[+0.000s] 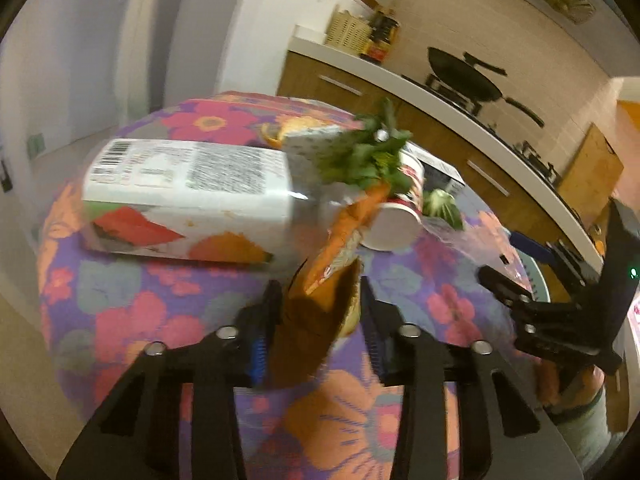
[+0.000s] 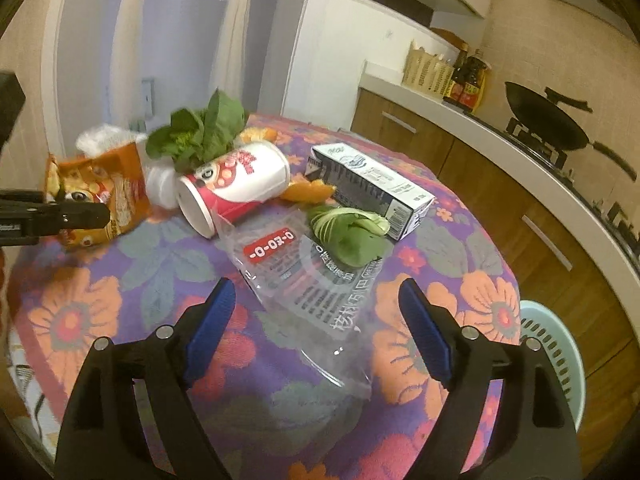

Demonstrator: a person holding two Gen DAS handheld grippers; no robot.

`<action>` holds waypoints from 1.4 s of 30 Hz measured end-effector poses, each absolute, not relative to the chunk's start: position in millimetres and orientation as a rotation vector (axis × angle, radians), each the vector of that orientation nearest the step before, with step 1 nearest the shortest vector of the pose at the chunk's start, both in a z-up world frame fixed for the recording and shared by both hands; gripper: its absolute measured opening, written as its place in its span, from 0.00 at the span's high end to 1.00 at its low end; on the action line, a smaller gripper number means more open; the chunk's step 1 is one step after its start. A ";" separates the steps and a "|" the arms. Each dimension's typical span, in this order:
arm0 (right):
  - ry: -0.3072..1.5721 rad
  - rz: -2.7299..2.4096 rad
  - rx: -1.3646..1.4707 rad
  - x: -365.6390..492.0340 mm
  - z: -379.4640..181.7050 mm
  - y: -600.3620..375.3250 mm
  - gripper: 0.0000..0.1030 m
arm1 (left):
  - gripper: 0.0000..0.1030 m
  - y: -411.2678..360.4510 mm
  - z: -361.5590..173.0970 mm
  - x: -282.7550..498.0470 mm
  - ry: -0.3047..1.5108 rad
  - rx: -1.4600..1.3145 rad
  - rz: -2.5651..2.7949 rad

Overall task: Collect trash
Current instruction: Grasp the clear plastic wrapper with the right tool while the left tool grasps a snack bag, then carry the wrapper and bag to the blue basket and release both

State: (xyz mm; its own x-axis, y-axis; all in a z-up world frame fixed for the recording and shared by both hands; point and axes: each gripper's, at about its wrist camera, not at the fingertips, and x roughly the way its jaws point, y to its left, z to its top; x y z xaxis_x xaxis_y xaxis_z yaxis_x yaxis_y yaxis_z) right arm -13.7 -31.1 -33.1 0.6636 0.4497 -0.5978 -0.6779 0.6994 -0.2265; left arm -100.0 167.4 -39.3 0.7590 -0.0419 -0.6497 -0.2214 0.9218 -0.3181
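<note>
We see our left tool (image 1: 320, 312) clamped on the crumpled orange snack bag (image 1: 320, 280), its lower end hidden between the pads. Our right tool (image 2: 316, 332) stands wide above the clear plastic wrapper (image 2: 316, 280) near the floral surface's (image 2: 80, 312) front edge; blur smears the labels.

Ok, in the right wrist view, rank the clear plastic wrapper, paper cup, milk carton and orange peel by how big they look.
1. clear plastic wrapper, though it lies nearest the camera, which inflates it
2. paper cup and milk carton: too alike to rank
3. orange peel, clearly smallest
</note>
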 end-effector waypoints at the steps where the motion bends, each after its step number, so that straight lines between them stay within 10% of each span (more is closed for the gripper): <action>1: 0.528 0.648 -0.474 -13.6 -33.1 -28.0 0.23 | 0.79 163.4 -40.5 -97.2 0.717 -0.388 0.096; 5: 0.524 0.641 -0.508 -13.8 -35.2 -19.8 0.33 | 0.83 154.5 -38.6 -97.6 0.712 -0.354 0.100; 9: 0.553 0.695 -0.500 -13.0 -38.0 -20.8 0.76 | 0.84 145.2 -31.0 -102.6 0.691 -0.338 0.054; 13: 0.562 0.722 -0.494 -16.0 -37.6 -23.1 0.92 | 0.84 129.4 -20.9 -104.5 0.672 -0.298 0.015; 42: 0.450 1.077 0.148 -11.7 71.9 -154.5 0.97 | 0.84 88.3 31.7 -78.5 0.574 -0.245 -0.081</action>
